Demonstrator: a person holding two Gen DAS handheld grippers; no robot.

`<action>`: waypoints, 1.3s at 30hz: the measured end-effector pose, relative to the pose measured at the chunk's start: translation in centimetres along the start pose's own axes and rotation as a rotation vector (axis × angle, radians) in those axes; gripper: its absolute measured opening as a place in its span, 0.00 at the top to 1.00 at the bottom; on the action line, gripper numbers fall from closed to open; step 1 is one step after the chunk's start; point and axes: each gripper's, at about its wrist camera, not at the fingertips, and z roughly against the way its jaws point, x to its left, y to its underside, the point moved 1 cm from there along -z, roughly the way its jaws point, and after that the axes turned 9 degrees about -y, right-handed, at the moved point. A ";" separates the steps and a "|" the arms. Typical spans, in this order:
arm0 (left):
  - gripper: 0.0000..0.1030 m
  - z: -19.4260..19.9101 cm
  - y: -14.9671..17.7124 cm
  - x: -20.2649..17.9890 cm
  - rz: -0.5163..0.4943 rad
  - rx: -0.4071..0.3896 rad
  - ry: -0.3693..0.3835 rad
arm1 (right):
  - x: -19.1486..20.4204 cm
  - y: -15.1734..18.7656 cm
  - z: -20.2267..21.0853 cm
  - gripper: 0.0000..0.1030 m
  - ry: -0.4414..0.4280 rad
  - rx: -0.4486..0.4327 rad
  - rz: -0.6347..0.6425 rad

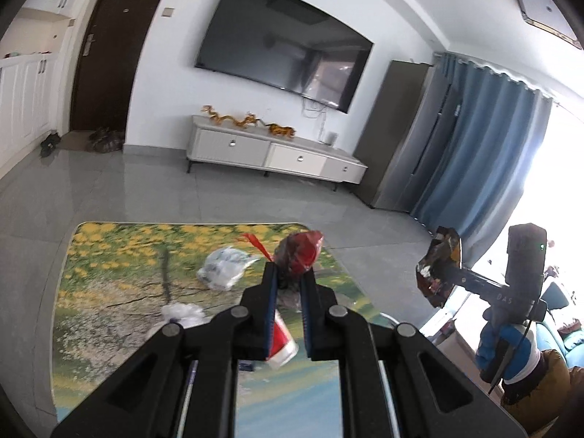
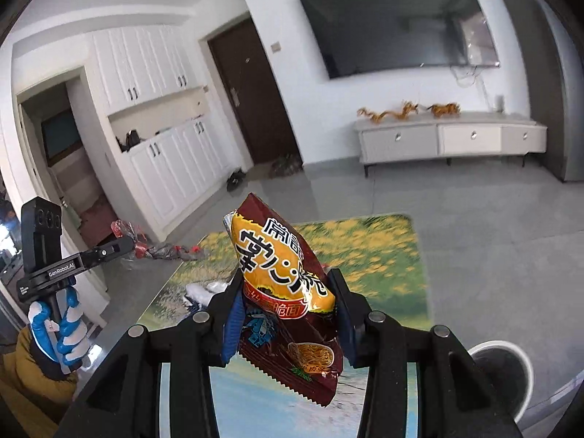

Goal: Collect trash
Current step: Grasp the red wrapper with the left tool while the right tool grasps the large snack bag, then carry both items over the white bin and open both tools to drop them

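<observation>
My left gripper (image 1: 290,273) is shut on a crumpled red and dark plastic bag (image 1: 301,253), held above the flower-print table top (image 1: 120,255). Below it lie a clear plastic wrapper (image 1: 224,266), a white crumpled tissue (image 1: 182,314) and a red-and-white cup (image 1: 283,346). My right gripper (image 2: 288,292) is shut on a maroon and yellow noodle snack packet (image 2: 281,266), lifted off the table (image 2: 383,255). In the left wrist view the same packet (image 1: 436,270) hangs at the right. In the right wrist view the left gripper (image 2: 126,245) carries the red bag (image 2: 160,250).
A white round bin (image 2: 500,368) stands at the lower right beside the table. Blue-and-white gloved hands (image 2: 62,328) hold both tools. Across the grey tiled floor are a white TV stand (image 1: 273,153), a grey fridge (image 1: 401,135) and blue curtains (image 1: 492,153).
</observation>
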 end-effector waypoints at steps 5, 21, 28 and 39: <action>0.89 -2.0 -0.4 -4.2 -0.043 0.034 0.065 | -2.8 0.7 3.8 0.61 0.077 -0.045 -0.024; 0.89 -18.6 3.4 -25.4 -0.263 0.327 0.250 | -21.8 9.8 9.7 0.59 0.340 -0.017 -0.367; 0.89 -27.1 6.9 -31.2 -0.246 0.467 0.263 | -28.5 12.8 7.6 0.58 0.386 0.064 -0.448; 0.55 -35.6 11.3 -34.3 -0.171 0.614 0.257 | -34.5 17.4 4.5 0.41 0.448 0.173 -0.553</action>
